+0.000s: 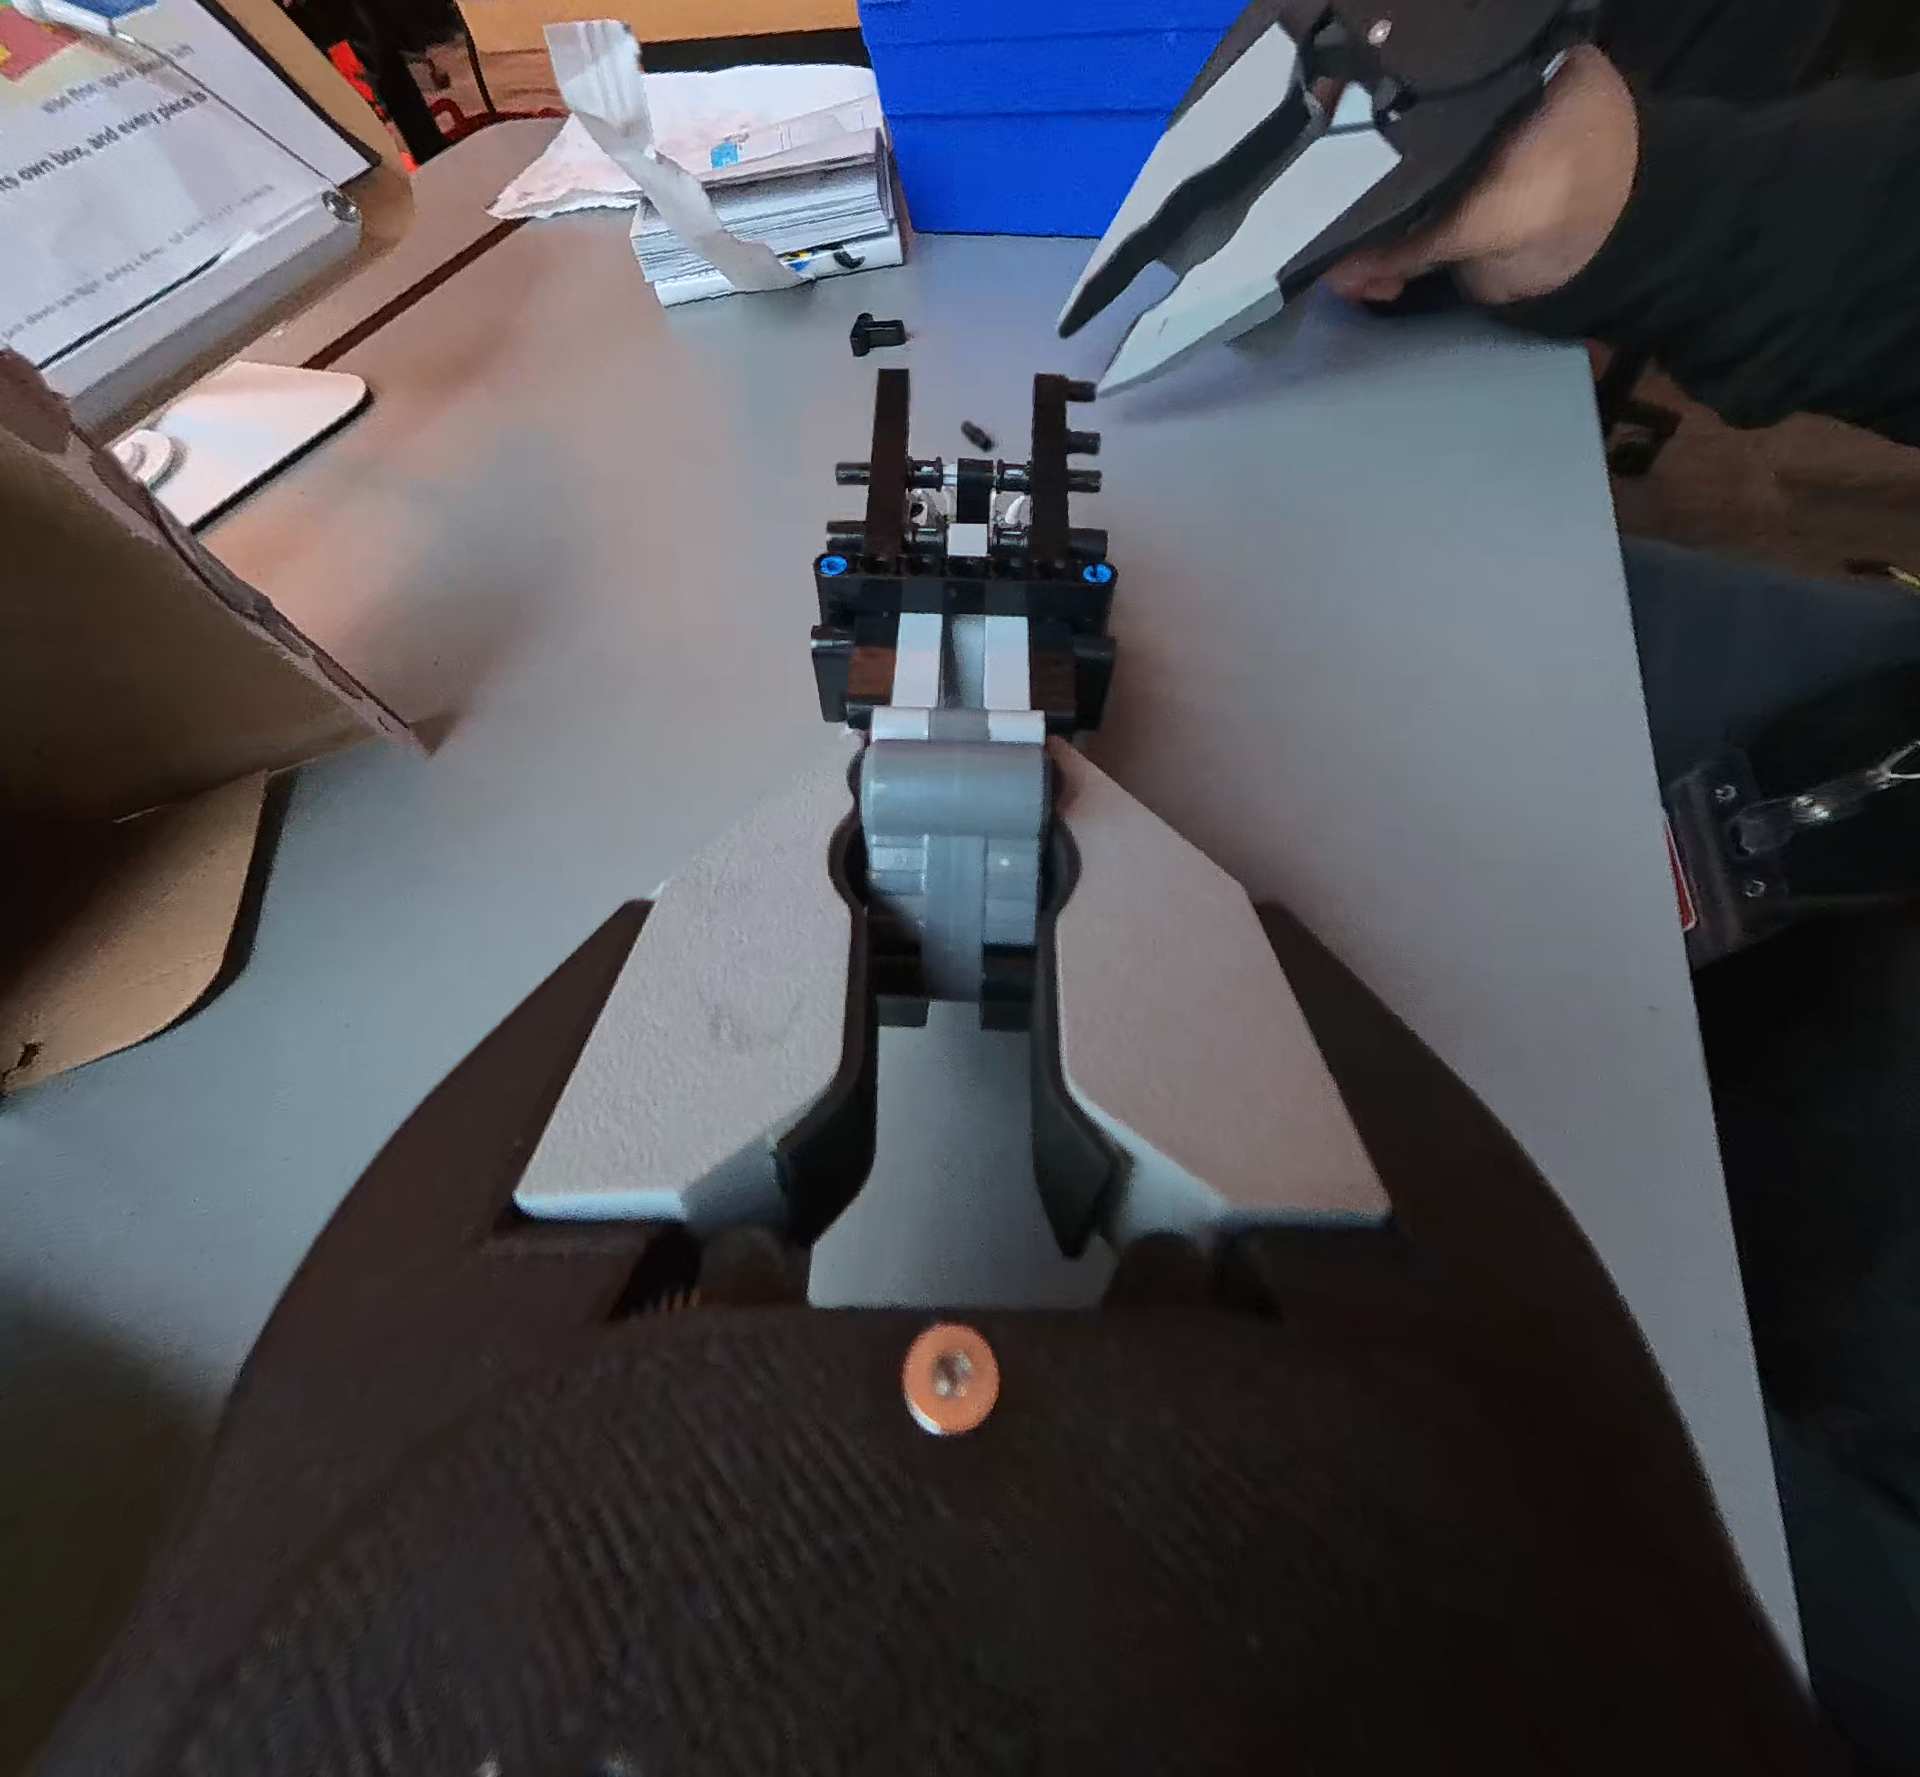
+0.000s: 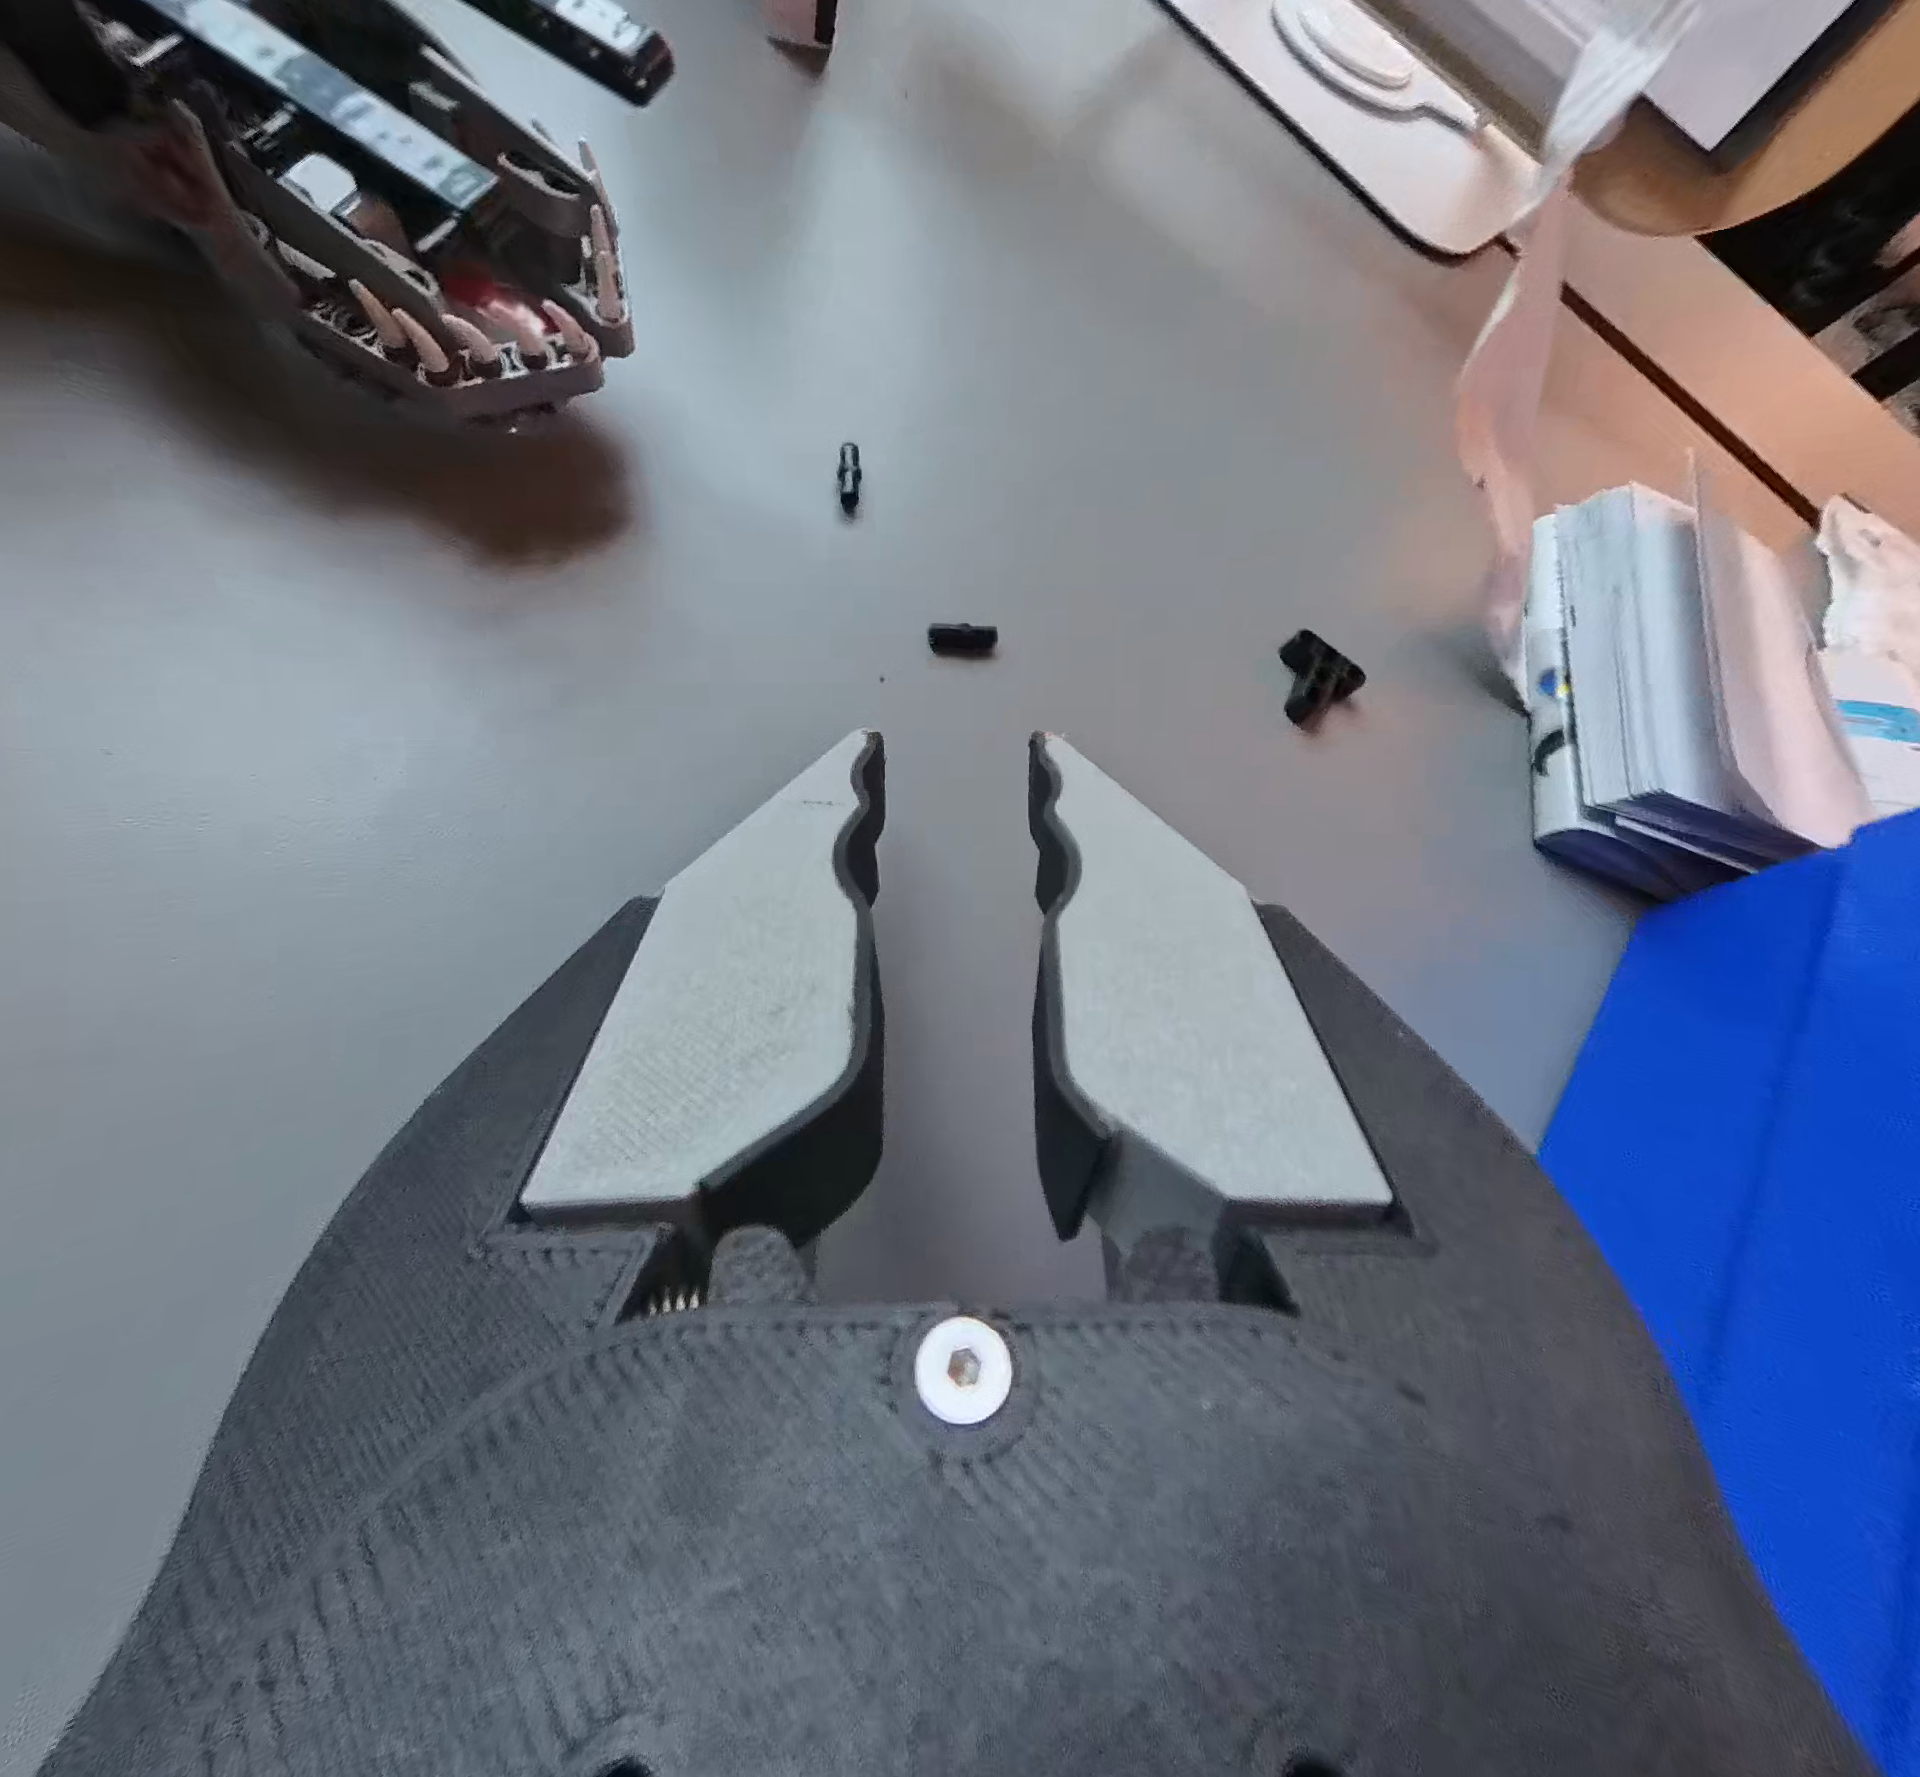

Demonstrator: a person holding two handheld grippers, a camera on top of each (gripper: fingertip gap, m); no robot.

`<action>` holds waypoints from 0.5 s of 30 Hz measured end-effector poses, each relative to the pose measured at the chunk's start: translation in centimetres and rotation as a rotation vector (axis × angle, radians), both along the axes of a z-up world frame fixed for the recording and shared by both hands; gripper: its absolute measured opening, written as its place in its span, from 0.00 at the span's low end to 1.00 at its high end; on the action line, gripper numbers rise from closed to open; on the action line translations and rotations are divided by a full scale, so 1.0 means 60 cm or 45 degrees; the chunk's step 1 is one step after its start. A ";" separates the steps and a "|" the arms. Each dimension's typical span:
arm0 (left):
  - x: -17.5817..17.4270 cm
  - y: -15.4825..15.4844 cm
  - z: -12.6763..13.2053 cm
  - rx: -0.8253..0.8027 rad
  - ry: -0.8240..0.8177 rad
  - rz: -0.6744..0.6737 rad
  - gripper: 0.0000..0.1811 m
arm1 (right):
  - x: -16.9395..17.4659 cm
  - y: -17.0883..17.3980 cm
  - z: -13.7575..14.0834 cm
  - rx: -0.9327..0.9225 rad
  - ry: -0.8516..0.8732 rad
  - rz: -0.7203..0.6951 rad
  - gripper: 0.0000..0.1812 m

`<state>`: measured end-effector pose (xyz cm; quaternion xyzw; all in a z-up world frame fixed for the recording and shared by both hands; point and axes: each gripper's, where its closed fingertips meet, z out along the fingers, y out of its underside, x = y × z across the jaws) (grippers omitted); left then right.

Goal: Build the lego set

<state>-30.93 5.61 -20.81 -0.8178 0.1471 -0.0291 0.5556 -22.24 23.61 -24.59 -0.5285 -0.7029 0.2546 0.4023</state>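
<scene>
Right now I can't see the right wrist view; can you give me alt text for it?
The open right gripper hovers over a grey table, aimed at a small black pin. Another pin lies beyond, an angled black connector to the right, and the toothed lego model upper left.

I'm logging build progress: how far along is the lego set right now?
Done: a black-and-grey lego model with toothed jaws is already assembled in large part. In hand: the left tongs grip its grey rear end; the right tongs are open and empty. Left: two small black pins and a black angled connector lie loose on the grey table.
</scene>
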 end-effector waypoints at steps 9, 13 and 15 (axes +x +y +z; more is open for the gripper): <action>0.001 0.001 0.000 0.005 0.019 0.004 0.14 | -0.009 -0.007 -0.024 0.186 -0.095 0.028 0.14; 0.001 0.000 0.000 0.007 0.024 -0.001 0.14 | -0.009 -0.008 -0.023 0.161 -0.096 0.033 0.14; 0.002 0.001 -0.001 0.012 0.040 -0.003 0.14 | -0.009 -0.009 -0.022 0.162 -0.087 0.038 0.14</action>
